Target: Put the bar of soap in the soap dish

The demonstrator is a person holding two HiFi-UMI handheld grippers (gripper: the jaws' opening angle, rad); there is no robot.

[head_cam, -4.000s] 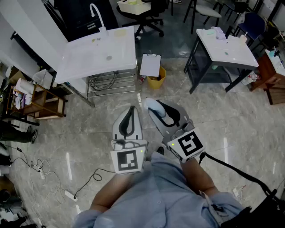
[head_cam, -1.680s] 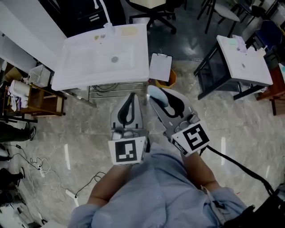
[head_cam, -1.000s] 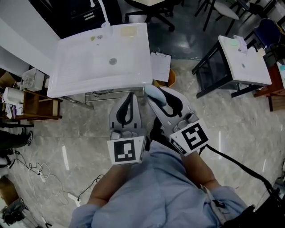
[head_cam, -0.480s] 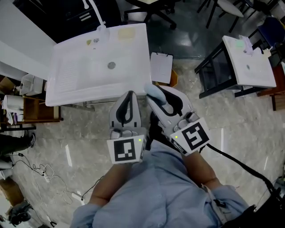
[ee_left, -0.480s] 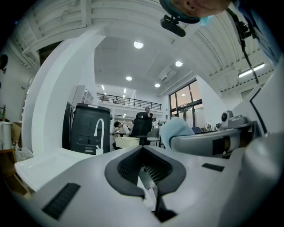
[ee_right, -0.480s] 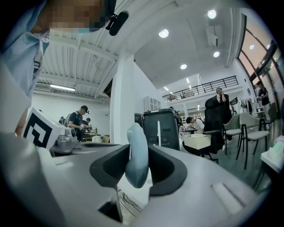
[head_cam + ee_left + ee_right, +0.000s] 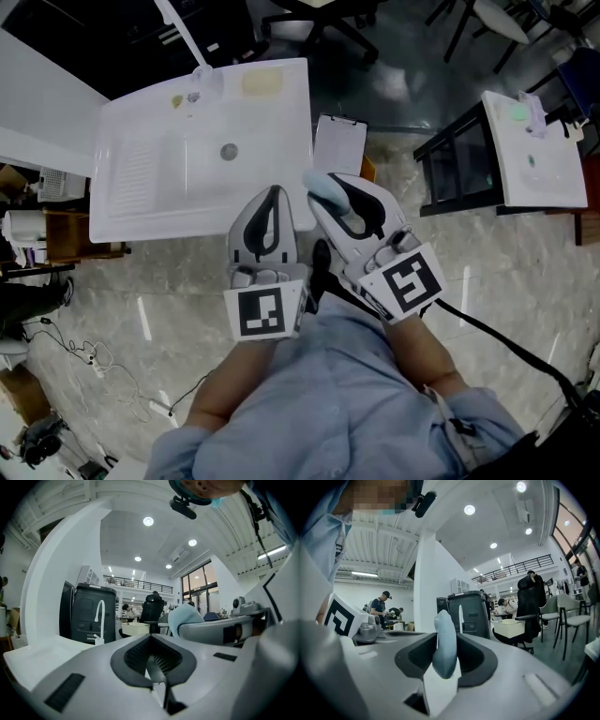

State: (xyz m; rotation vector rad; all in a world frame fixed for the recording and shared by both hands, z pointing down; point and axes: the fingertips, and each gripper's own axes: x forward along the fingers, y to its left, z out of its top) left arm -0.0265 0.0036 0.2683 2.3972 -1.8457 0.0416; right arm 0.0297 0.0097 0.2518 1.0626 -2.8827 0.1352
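A pale blue bar of soap (image 7: 323, 189) stands on edge between the jaws of my right gripper (image 7: 330, 197), which is shut on it. In the right gripper view the soap (image 7: 444, 641) fills the gap between the black pads. My left gripper (image 7: 273, 197) is beside it on the left, shut with nothing held; its pads (image 7: 157, 660) meet. Both point at a white sink (image 7: 150, 183) just ahead. A pale yellow soap dish (image 7: 262, 82) sits on the sink's far rim, right of the faucet (image 7: 183, 42). The grippers hang over the floor at the sink's near edge.
A clipboard (image 7: 339, 143) leans by the sink's right side over a yellow bin (image 7: 367, 169). A second white sink on a black frame (image 7: 539, 159) stands at the right. A wooden shelf (image 7: 56, 239) is at the left, cables (image 7: 94, 361) lie on the floor.
The sink has drawn nearer and slid down the head view as both grippers moved toward it together. The right gripper still holds the soap; the left stays shut.
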